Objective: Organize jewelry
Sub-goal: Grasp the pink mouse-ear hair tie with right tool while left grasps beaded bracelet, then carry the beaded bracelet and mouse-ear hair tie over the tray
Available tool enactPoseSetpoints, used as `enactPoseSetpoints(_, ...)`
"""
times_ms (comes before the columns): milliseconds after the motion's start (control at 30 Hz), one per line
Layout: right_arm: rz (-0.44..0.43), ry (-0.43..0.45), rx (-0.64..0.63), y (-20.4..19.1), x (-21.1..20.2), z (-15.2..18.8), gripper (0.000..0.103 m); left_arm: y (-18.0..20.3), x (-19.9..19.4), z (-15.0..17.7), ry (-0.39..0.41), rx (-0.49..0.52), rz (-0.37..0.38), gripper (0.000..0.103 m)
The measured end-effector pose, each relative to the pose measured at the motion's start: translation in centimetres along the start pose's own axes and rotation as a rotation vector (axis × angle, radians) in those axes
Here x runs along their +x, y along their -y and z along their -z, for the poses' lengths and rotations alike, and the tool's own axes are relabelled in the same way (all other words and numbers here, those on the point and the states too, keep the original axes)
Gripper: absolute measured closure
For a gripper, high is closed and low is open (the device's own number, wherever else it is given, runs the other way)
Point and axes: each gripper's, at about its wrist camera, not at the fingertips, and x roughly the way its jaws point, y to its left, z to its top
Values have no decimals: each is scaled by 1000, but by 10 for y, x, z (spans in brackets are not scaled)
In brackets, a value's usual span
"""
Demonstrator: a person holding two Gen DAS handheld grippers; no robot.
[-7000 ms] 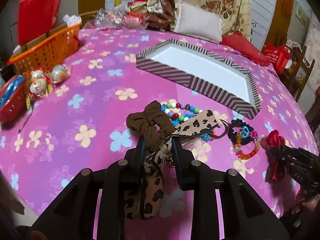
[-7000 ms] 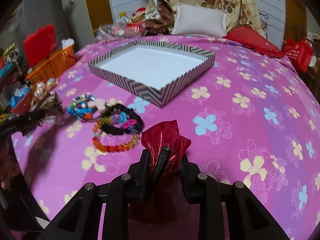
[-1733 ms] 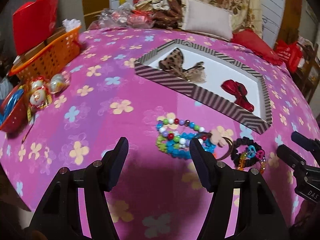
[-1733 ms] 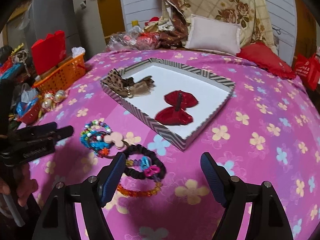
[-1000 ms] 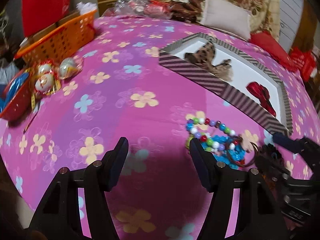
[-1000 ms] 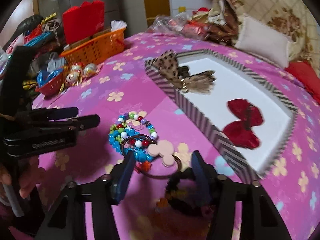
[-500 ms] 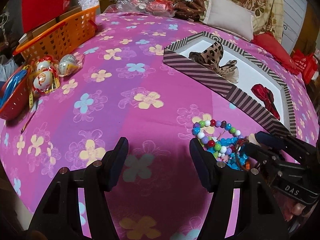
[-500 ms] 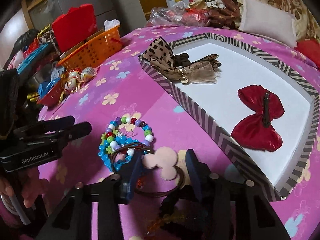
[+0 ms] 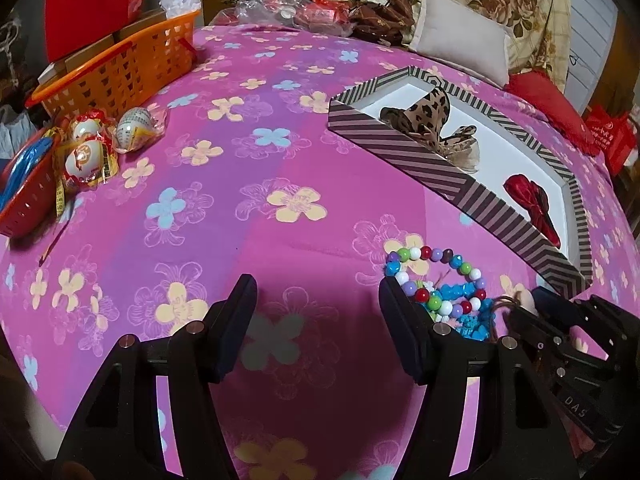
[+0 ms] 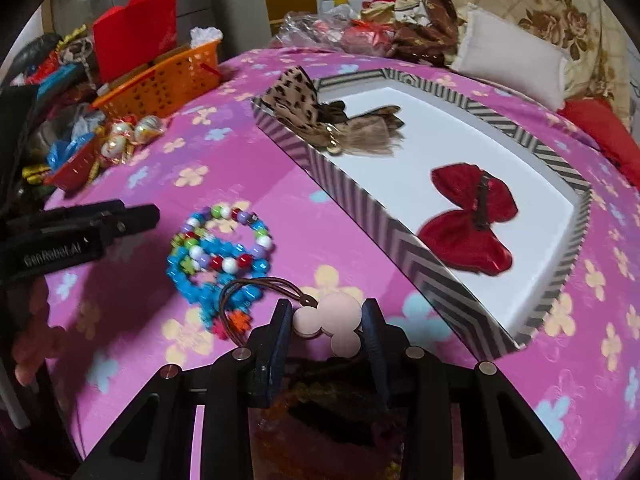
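A striped tray (image 10: 362, 204) with a white floor holds a leopard bow (image 10: 304, 104) and a red bow (image 10: 468, 216); it also shows in the left wrist view (image 9: 436, 172). Colourful bead bracelets (image 10: 220, 248) lie on the pink cloth in front of it, also seen in the left wrist view (image 9: 440, 284). My right gripper (image 10: 326, 322) has closed in on a pink mouse-shaped hair tie (image 10: 330, 326) with a brown cord, fingers at its sides. My left gripper (image 9: 316, 312) is open and empty, just left of the bracelets.
An orange basket (image 9: 116, 68), wrapped eggs (image 9: 100, 140) and a red bowl (image 9: 24, 200) sit at the left edge of the table. Pillows and bags (image 9: 460, 36) pile up at the back. A dark beaded item lies under my right gripper.
My right gripper has moved forward and narrowed around the pink hair tie. My left gripper has shifted slightly and stays open beside the bracelets.
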Motion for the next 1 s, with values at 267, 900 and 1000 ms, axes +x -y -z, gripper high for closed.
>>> enactPoseSetpoints(267,24,-1,-25,-4,-1,3,68,10,18,-14,-56,-22,75,40)
enactPoseSetpoints(900,3,43,23,-5,-7,2,69,1,33,-28,-129,-45,30,96)
enactPoseSetpoints(1000,6,65,14,-10,-16,-2,69,-16,22,-31,-105,-99,36,96)
